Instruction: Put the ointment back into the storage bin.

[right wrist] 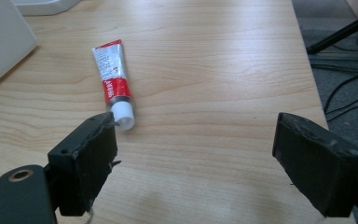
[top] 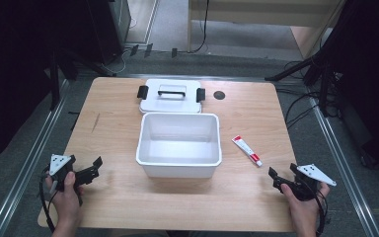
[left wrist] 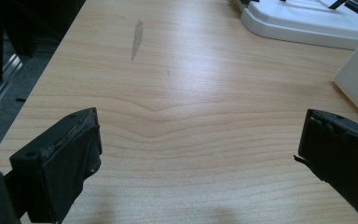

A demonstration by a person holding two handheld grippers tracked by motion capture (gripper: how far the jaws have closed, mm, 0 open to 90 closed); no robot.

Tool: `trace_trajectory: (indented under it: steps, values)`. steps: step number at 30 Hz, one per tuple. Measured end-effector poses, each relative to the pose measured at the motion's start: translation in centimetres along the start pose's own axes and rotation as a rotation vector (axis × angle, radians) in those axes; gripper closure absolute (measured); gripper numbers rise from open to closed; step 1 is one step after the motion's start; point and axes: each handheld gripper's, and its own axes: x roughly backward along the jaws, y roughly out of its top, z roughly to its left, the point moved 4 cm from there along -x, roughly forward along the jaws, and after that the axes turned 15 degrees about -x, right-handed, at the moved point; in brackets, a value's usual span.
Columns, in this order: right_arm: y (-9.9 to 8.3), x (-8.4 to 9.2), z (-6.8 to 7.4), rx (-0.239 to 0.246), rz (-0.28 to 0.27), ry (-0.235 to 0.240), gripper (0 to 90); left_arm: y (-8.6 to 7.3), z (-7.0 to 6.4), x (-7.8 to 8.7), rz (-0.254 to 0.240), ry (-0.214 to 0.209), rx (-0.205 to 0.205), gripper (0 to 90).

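Pale wood grain covers the table [top: 118, 148], and both grippers hover low over its near edge with nothing between their jaws. The left gripper [top: 91, 170] is held in a hand [top: 66, 195] near the table's near left corner, its jaws spread wide; in the left gripper view they frame bare wood, with a grey smudge [left wrist: 136, 39] farther ahead. Ahead of it and to its right stands a white tub [top: 179, 143], open at the top, with nothing visible inside. Beyond the tub, touching or just behind its far wall, lies a white lid [top: 170, 96] with a black handle and black clips at each end.

The right gripper [top: 283, 173], held in the other hand [top: 301, 207] near the near right corner, is also spread wide. Just ahead of its left jaw lies a red and white tube [right wrist: 113, 81], flat on the wood, its white cap [right wrist: 123, 114] pointing back toward that jaw and close beside its tip. The tube lies between this gripper and the tub, apart from the tub. A small dark round hole [top: 219, 95] sits in the table beside the lid.
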Motion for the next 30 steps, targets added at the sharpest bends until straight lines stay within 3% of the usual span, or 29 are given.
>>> trace_trajectory:
  steps: [7,12,13,16,21,28,30]
  values:
    - [0.1,-0.2,0.0,0.003,0.04,0.017,16.4,0.0,-0.1,0.0,0.004,-0.002,-0.002,0.0]
    - [0.1,-0.1,0.0,0.011,0.08,-0.005,18.4,0.0,0.0,0.0,-0.003,-0.016,0.005,0.0]
    - [0.3,0.0,0.2,-0.001,0.113,0.025,19.0,0.0,0.1,0.0,-0.005,-0.019,0.018,0.0]
    - [0.3,0.1,0.7,0.018,0.152,0.038,20.8,0.0,0.1,0.1,-0.004,-0.024,0.019,0.0]
    - [0.6,-0.1,0.9,0.045,0.236,0.008,20.9,-0.1,0.1,0.0,-0.002,-0.023,0.021,0.0]
    - [1.9,-0.1,0.8,0.055,0.294,-0.029,24.1,-0.1,0.1,0.0,0.002,-0.029,0.02,0.0]
    - [2.3,-0.3,1.1,0.083,0.343,-0.05,24.9,-0.1,0.1,0.0,0.001,-0.031,0.021,0.0]
